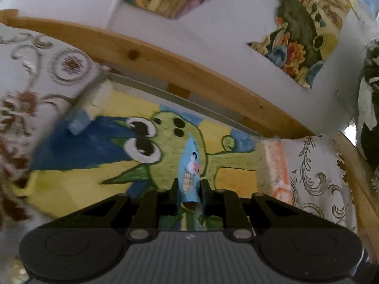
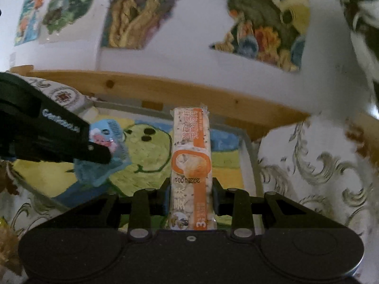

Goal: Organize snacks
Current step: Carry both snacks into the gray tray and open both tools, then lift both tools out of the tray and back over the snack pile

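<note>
Left gripper (image 1: 189,189): jaws closed edge-on upon a thin blue packet (image 1: 189,165), which stands up between the fingers. In the right wrist view the same gripper (image 2: 104,152) enters from the left, and the blue packet (image 2: 106,146) shows a pink cartoon figure on its face.

Right gripper (image 2: 190,194): jaws closed on the sides of a long orange-and-white bar (image 2: 190,156), held lengthwise along the fingers, its far end pointing toward the back rail. The wrapper bears orange print, a picture of a pale round snack and a printed date line.

Both packets are held above a painted tray (image 2: 227,163), whose picture shows a green, big-eyed creature on yellow and blue ground. The blue packet is over the tray's left part, the bar over its middle; the two are near each other but apart. Whether either touches the tray cannot be told.

The tray lies on a cloth (image 2: 319,170) with grey scroll patterns, covering the counter. A wooden rail (image 2: 189,92) runs along the counter's back edge, just behind the tray. Above it, a white wall (image 2: 177,35) carries colourful pictures (image 2: 260,23). The views are somewhat blurred.
</note>
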{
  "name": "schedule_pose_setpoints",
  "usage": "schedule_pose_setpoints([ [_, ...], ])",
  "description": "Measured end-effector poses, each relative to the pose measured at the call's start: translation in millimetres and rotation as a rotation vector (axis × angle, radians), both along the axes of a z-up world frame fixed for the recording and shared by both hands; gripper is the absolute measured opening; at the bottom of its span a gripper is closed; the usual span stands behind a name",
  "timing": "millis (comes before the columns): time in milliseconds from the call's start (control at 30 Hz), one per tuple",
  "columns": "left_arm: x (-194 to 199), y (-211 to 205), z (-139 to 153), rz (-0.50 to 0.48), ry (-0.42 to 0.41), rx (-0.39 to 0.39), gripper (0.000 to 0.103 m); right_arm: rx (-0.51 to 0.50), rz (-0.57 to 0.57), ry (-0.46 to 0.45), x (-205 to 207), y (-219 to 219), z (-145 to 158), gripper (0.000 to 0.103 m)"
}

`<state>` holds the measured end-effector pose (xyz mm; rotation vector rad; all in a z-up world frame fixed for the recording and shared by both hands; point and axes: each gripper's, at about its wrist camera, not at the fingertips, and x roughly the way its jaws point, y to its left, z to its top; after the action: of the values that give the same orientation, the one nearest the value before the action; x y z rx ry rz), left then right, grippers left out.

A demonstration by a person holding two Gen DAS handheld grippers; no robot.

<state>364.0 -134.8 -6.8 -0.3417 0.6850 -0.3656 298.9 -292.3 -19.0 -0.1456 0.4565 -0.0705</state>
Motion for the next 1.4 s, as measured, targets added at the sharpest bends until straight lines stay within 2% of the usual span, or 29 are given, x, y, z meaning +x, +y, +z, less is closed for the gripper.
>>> schedule_pose_setpoints([
  [200, 18.9, -16.9, -20.2, -0.006, 0.052, 0.009, 0.017, 0.040, -0.029, 0.071, 20.7, -14.5, -18.4, 0.035],
  [300, 20.0, -18.6, -25.3, -0.005, 0.047, 0.013, 0.018, 0.064, -0.034, 0.098, 24.6, -16.6, -22.1, 0.035],
  [633, 18.4, -23.6, -21.0, 0.004, 0.051, 0.065, 0.025, 0.080, -0.042, 0.123, 29.4, -18.2, -24.2, 0.038],
  [700, 16.7, -23.4, -20.5, 0.006, 0.050, 0.079, 0.030, 0.088, -0.044, 0.121, 28.7, -18.7, -23.4, 0.043],
  [767, 14.6, -22.4, -19.1, 0.010, 0.045, 0.092, 0.042, 0.088, -0.046, 0.119, 28.0, -18.9, -22.7, 0.047],
  [900, 8.6, -15.2, -11.8, 0.031, 0.028, 0.099, 0.055, 0.108, -0.051, 0.105, 23.9, -21.4, -18.4, 0.060],
  [967, 5.6, -12.2, -6.0, 0.035, 0.011, 0.104, 0.066, 0.115, -0.052, 0.089, 19.9, -21.9, -13.4, 0.065],
  [1067, -1.9, -7.4, 4.5, 0.052, -0.027, 0.116, 0.078, 0.102, -0.046, 0.050, 10.8, -19.3, -3.7, 0.077],
  [1333, -35.2, 16.2, 33.8, 0.113, -0.119, 0.121, 0.095, 0.123, -0.055, -0.100, -32.4, -19.1, 27.5, 0.101],
  [1400, -48.4, 23.9, 41.4, 0.133, -0.152, 0.126, 0.099, 0.122, -0.062, -0.146, -48.7, -17.9, 35.8, 0.102],
])
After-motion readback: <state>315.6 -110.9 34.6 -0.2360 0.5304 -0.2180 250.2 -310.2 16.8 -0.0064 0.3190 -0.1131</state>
